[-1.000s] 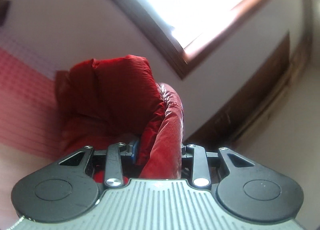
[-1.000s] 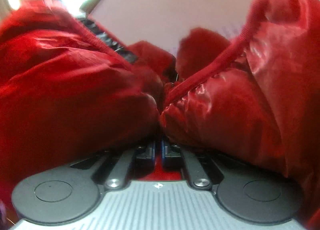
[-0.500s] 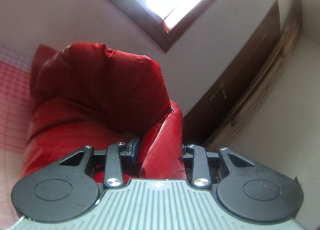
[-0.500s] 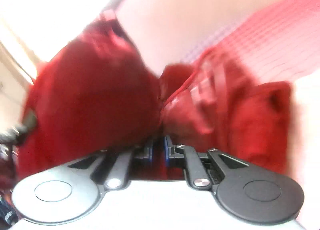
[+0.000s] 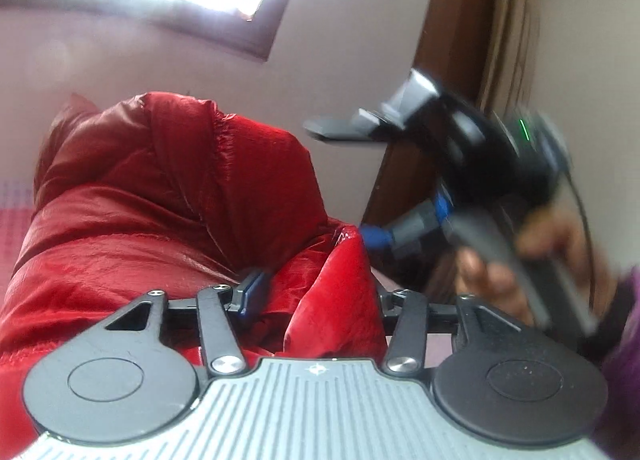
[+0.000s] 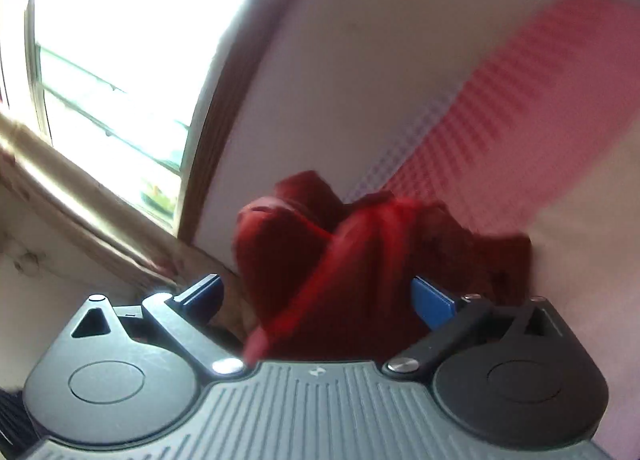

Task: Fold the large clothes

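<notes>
A shiny red padded jacket (image 5: pixel 168 204) fills the left and centre of the left wrist view. My left gripper (image 5: pixel 316 292) is shut on a thick fold of it; only the left blue pad (image 5: pixel 252 288) shows. The right gripper's body (image 5: pixel 472 164), held by a hand, is blurred at the right of that view, its blue tip close to the jacket edge. In the right wrist view my right gripper (image 6: pixel 316 296) is wide open, blue pads (image 6: pixel 432 302) apart, with the red jacket (image 6: pixel 320 252) lying loose between and beyond them.
A bright window (image 6: pixel 120 60) with a brown frame is at the left, a pale wall behind. A pink checked cloth (image 6: pixel 500 120) lies to the right. A brown wooden door frame (image 5: pixel 452 60) stands at the right of the left wrist view.
My right gripper has opened and let go of the jacket, and has come into the left wrist view. My left gripper keeps its hold and has swung to the right.
</notes>
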Action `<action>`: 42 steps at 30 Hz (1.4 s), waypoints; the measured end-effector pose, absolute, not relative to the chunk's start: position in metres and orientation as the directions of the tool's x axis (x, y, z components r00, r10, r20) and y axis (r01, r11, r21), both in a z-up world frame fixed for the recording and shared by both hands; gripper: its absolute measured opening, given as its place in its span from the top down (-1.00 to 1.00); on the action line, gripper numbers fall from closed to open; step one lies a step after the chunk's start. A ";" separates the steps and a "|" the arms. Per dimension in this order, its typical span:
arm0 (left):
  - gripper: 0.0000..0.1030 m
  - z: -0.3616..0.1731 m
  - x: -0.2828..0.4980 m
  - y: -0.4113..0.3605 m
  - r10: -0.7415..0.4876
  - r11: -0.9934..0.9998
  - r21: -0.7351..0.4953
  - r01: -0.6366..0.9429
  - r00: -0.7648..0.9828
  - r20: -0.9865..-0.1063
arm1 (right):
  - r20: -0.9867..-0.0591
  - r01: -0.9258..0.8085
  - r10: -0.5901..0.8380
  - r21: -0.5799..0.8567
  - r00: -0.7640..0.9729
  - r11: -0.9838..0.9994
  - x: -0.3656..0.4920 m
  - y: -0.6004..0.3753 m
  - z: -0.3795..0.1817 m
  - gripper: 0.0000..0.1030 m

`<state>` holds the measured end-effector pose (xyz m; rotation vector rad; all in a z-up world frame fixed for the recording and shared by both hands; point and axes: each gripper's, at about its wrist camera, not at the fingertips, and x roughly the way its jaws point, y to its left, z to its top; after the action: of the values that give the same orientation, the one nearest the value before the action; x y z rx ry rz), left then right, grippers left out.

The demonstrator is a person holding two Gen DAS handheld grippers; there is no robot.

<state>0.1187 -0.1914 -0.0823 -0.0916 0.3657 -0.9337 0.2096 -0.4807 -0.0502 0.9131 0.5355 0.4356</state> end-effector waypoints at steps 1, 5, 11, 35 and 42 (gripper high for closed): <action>-0.03 -0.083 0.116 -0.196 -0.795 0.600 -0.210 0.772 0.545 -0.268 | -0.285 -0.124 0.562 0.805 0.776 0.580 0.217 -0.475 -0.042 -0.97; -0.29 -0.084 0.103 -0.205 -0.765 0.630 -0.122 0.767 0.587 -0.264 | -0.475 -0.162 0.487 0.573 0.733 0.803 0.235 -0.436 -0.026 -0.30; -0.97 -0.062 0.087 -0.136 -0.748 0.663 -0.239 0.709 0.643 -0.165 | -0.510 -0.197 0.401 0.406 0.761 0.892 0.224 -0.430 -0.029 0.48; 0.30 -0.119 0.086 -0.246 -0.819 0.488 0.018 0.873 0.465 -0.338 | -0.208 -0.213 0.456 0.671 0.865 0.710 0.213 -0.522 -0.121 0.56; 0.25 -0.130 0.098 -0.255 -0.822 0.479 -0.027 0.877 0.438 -0.365 | -0.283 -0.190 0.431 0.604 0.857 0.774 0.221 -0.524 -0.138 0.42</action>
<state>0.0977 -0.2554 -0.1302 0.1756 0.3517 -1.0629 0.2206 -0.5244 -0.1381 0.5970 0.4265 0.3478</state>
